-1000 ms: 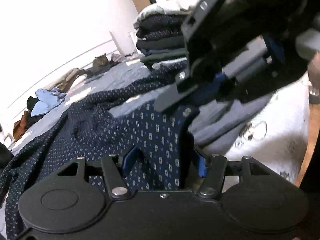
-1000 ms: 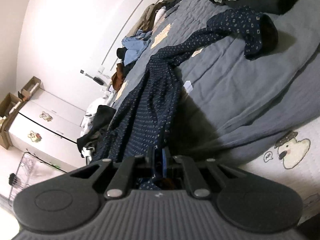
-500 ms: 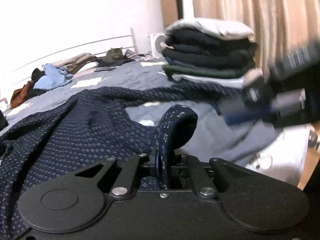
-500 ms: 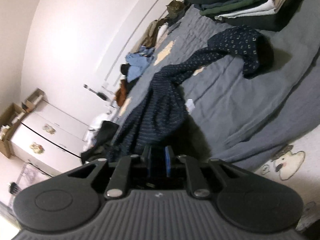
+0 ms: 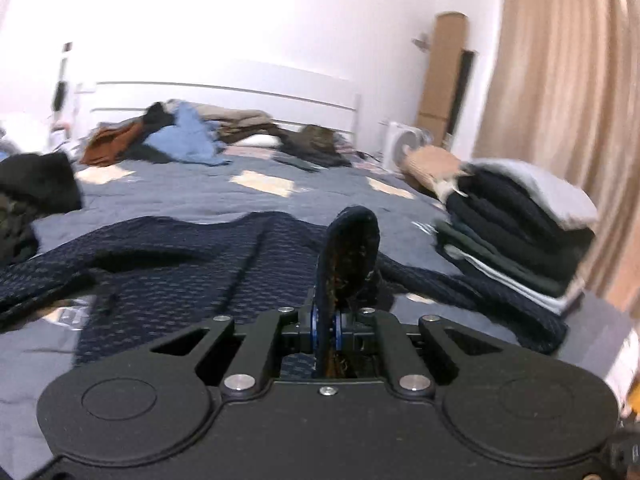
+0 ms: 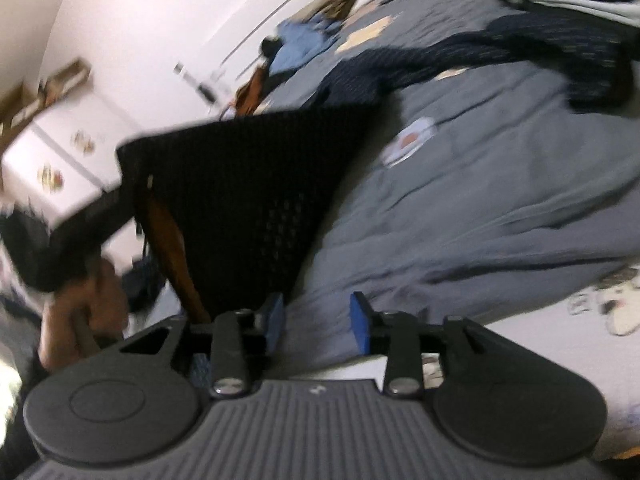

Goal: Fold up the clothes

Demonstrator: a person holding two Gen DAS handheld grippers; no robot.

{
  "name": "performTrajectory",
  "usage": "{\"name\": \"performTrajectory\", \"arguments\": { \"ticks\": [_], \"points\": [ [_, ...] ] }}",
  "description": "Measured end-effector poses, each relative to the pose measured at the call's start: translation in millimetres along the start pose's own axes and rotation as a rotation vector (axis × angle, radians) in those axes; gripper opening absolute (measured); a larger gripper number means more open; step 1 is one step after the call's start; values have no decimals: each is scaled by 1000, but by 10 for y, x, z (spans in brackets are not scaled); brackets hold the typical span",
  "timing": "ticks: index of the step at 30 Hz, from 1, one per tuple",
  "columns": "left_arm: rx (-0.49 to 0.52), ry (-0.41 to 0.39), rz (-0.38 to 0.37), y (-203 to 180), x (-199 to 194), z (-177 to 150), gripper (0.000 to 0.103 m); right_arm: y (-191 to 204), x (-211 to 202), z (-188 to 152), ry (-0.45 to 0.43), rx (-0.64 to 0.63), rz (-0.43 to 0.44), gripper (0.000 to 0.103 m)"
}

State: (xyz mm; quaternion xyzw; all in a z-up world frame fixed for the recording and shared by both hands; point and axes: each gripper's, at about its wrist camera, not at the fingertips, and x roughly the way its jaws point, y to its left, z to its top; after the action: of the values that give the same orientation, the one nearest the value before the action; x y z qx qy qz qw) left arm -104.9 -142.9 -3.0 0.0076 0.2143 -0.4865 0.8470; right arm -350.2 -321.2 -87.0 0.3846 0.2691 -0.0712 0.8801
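A grey bedspread (image 5: 168, 196) fills the middle of the left wrist view. One navy patterned garment (image 5: 192, 264) lies spread across centre frame. One stack of folded clothes (image 5: 516, 232) sits at right. The left gripper (image 5: 326, 330) is clenched on a fold of the garment. The right gripper (image 6: 316, 322), bottom centre of its view, is released, holding nothing.
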Motion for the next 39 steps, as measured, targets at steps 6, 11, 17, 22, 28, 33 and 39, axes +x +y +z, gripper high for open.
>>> {"name": "performTrajectory", "arguments": {
  "ticks": [6, 11, 17, 22, 28, 33, 39],
  "points": [
    [-95, -23, 30, 456, -149, 9, 8, 481, 470, -275, 70, -145, 14, 44],
    [-171, -89, 63, 810, -390, 90, 8, 804, 834, -509, 106, -265, 14, 49],
    [-322, -224, 170, 1401, -814, 183, 7, 1069, 1101, -690, 133, -374, 38, 52],
    [-433, -261, 236, 1750, -1080, 153, 7, 1195, 1266, -730, 116, -435, 57, 56],
    [-411, -239, 240, 1765, -1143, 125, 7, 1411, 1437, -865, 154, -501, 95, 58],
    [-419, -228, 232, 1784, -1170, 80, 7, 1423, 1471, -900, 157, -497, 52, 61],
    [-428, -231, 225, 1774, -1157, 72, 7, 1465, 1590, -995, 157, -509, 32, 62]
  ]
}}
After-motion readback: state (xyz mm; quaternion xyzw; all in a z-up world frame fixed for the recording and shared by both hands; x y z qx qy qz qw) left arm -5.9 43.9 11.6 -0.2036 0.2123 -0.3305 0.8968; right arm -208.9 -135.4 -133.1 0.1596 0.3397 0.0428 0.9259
